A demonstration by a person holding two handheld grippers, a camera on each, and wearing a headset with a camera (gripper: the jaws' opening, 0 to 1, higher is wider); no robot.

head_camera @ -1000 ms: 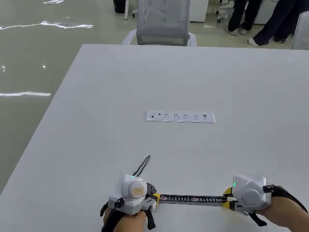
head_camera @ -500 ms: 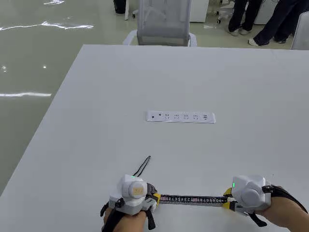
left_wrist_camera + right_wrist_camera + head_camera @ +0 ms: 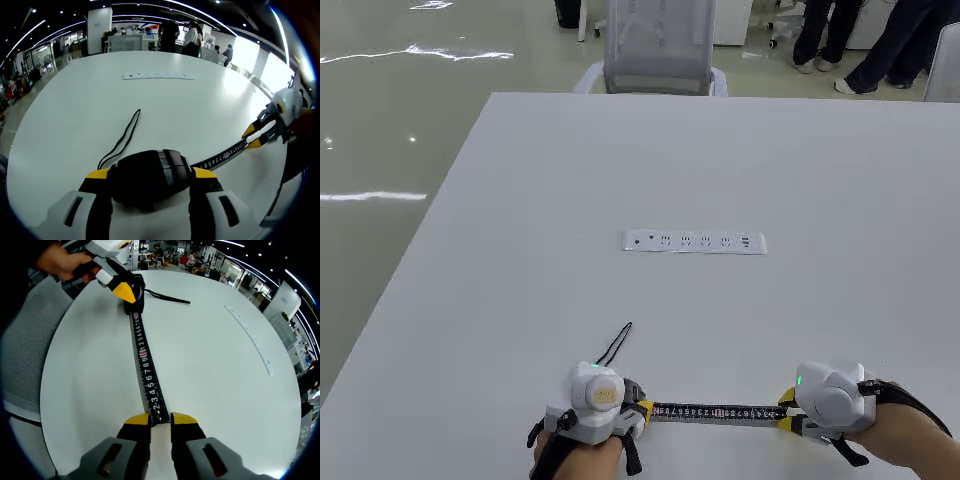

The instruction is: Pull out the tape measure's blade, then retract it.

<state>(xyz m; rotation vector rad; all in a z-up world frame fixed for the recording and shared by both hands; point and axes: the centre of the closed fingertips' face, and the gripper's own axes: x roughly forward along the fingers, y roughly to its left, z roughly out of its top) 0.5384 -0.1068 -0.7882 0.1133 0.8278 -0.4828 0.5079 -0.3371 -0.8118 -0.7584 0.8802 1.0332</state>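
Black tape measure [image 3: 150, 187], its case clamped in the yellow-tipped left gripper [image 3: 150, 173], lies near the white table's [image 3: 720, 150] near edge. The yellow-tipped right gripper [image 3: 155, 419] pinches the tip of its black numbered blade [image 3: 147, 375], drawn out rightward. A white power strip [image 3: 694, 242] lies farther off.

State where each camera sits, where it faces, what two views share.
Head view: on the headset, looking down at the white table; left gripper and right gripper show.
Left gripper view: on that gripper, facing the right one across the black tape measure case.
Right gripper view: looks along the numbered black blade.
Both gripper views share the blade.
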